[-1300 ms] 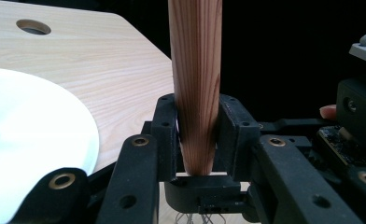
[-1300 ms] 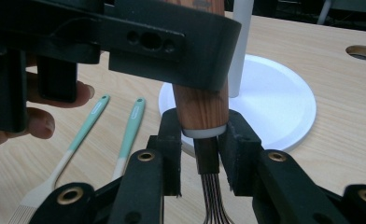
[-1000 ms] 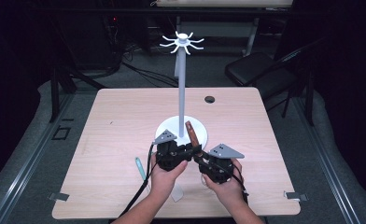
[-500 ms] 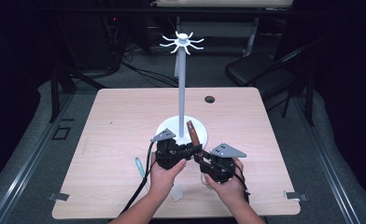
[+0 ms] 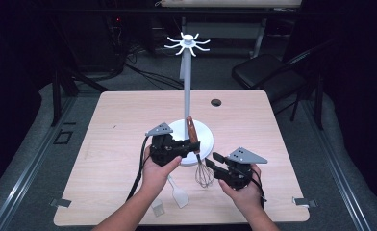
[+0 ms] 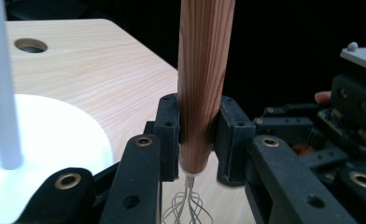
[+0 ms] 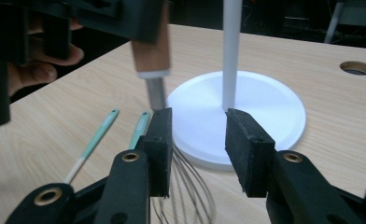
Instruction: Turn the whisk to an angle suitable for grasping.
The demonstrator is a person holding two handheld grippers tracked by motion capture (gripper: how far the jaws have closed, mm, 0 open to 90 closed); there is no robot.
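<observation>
A whisk with a brown wooden handle stands upright, wire head down just above the table. My left gripper is shut on the lower handle. My right gripper has just been opening. The wires lie between its jaws, close to the left pad and apart from the right one. A white stand rises behind, with a round base, a pole and a hooked top.
Two spatulas with teal handles lie on the table near the front edge, their pale blades beside the left forearm. A cable hole sits at the table's far side. A dark chair stands beyond the table.
The left hand has risen and drawn left with the whisk, which now stands more upright. The right jaws have spread apart and let go of the wire head.
</observation>
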